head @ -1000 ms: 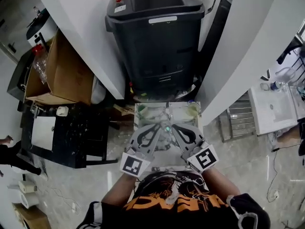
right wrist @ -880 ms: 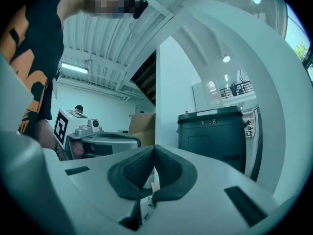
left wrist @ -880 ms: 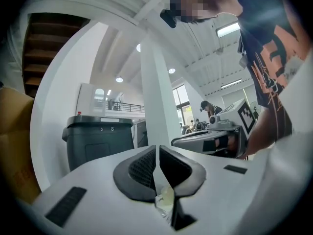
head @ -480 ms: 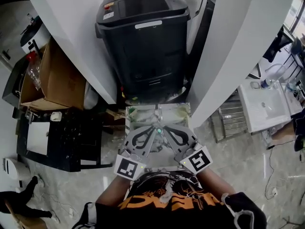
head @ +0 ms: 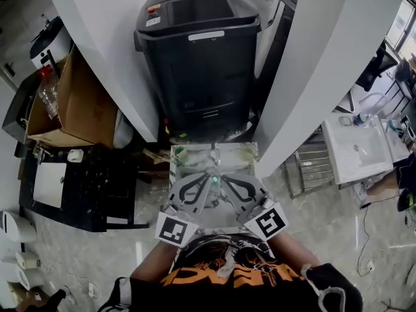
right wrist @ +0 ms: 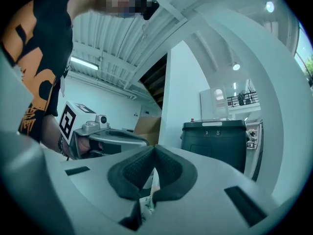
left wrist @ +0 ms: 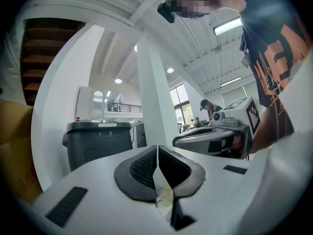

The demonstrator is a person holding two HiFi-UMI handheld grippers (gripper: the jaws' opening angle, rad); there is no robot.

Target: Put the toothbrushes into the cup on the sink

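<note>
The black wheeled bin (head: 198, 51) has a white strip label on its lid edge, too small to read from above; from the gripper views its front shows an "8" with a fainter mark like a "3" beside it (right wrist: 212, 132). The person's black shirt (head: 234, 279) carries orange lettering I cannot make out. The left cube (head: 173, 229) and the right cube (head: 270, 221) show square black-and-white markers, patterns rather than words.

The left gripper (head: 210, 181) has its dark ribbed pads pressed together along a thin seam, with nothing caught between them (left wrist: 157, 163); the right gripper (head: 220, 181) is closed the same way, pad against pad and empty (right wrist: 154, 166). Their tips meet, or nearly, above the small marbled sink (head: 239, 153), which stands on the floor in front of the bin. The toothbrushes and the cup are too small to pick out there; a cardboard box (head: 81, 103) sits well off to the left.
</note>
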